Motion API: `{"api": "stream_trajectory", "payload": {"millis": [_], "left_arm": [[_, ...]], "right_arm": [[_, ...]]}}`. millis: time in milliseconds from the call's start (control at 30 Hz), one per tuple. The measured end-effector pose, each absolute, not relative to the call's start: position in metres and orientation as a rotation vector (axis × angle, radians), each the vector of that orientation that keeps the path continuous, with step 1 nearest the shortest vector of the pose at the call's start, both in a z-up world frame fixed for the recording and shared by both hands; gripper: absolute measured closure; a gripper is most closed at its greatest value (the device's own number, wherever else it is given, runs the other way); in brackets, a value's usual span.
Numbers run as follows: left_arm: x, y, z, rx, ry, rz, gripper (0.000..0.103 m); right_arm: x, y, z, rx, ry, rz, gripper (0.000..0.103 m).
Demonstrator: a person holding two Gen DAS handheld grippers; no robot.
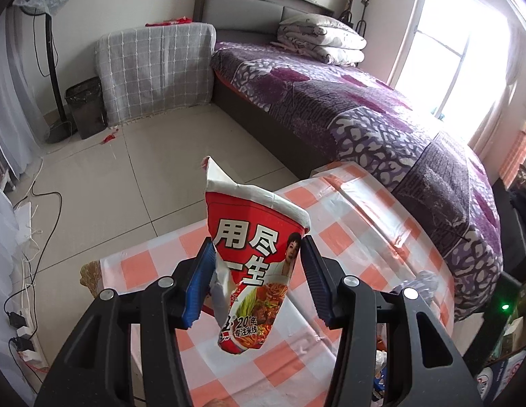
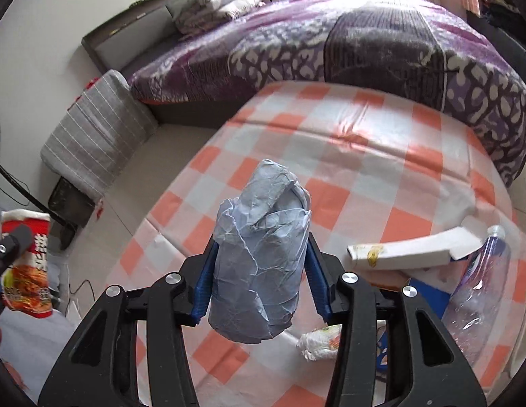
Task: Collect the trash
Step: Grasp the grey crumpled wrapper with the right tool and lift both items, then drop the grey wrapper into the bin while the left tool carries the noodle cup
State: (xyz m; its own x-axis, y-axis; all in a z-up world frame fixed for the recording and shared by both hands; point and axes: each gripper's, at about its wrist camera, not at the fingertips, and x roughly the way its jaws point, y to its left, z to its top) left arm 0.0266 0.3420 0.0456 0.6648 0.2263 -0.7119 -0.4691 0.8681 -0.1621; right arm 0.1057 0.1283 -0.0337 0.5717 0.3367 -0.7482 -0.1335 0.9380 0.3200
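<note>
left tongs (image 1: 257, 271) grip a crushed noodle cup (image 1: 252, 257) and right tongs (image 2: 259, 271) pinch a crumpled paper wad (image 2: 259, 264), both lifted off the desk (image 2: 347, 156), likely for binning.

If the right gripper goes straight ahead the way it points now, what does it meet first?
The right gripper, shut on a blue paper wad, points down at the checked tablecloth. It would probably meet bare cloth first; the white box and bottle lie off to the right. Depth is unclear.
</note>
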Motion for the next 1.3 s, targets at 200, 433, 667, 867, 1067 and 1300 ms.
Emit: {"api": "stream_trajectory", "payload": {"millis": [200,433,667,867,1067,1300], "left_arm": [[0.023,0.318,0.055,-0.284,0.683,0.414,0.052],[0.026,0.281,0.053,-0.228,0.669,0.397,0.052],[0.032,0.240,0.042,-0.148,0.687,0.350,0.052],[0.036,0.214,0.033,-0.103,0.704,0.313,0.052],[0.039,0.187,0.022,-0.082,0.722,0.275,0.052],[0.043,0.153,0.016,-0.054,0.717,0.220,0.052]], "right_arm": [[0.097,0.100,0.009,0.184,0.770,0.229,0.057],[0.083,0.064,0.016,0.144,0.731,0.133,0.057],[0.067,0.028,0.009,0.111,0.736,0.081,0.057],[0.054,-0.021,-0.009,0.186,0.761,0.018,0.056],[0.056,-0.063,-0.015,0.258,0.777,-0.052,0.056],[0.053,-0.100,-0.014,0.268,0.774,-0.140,0.056]]}}
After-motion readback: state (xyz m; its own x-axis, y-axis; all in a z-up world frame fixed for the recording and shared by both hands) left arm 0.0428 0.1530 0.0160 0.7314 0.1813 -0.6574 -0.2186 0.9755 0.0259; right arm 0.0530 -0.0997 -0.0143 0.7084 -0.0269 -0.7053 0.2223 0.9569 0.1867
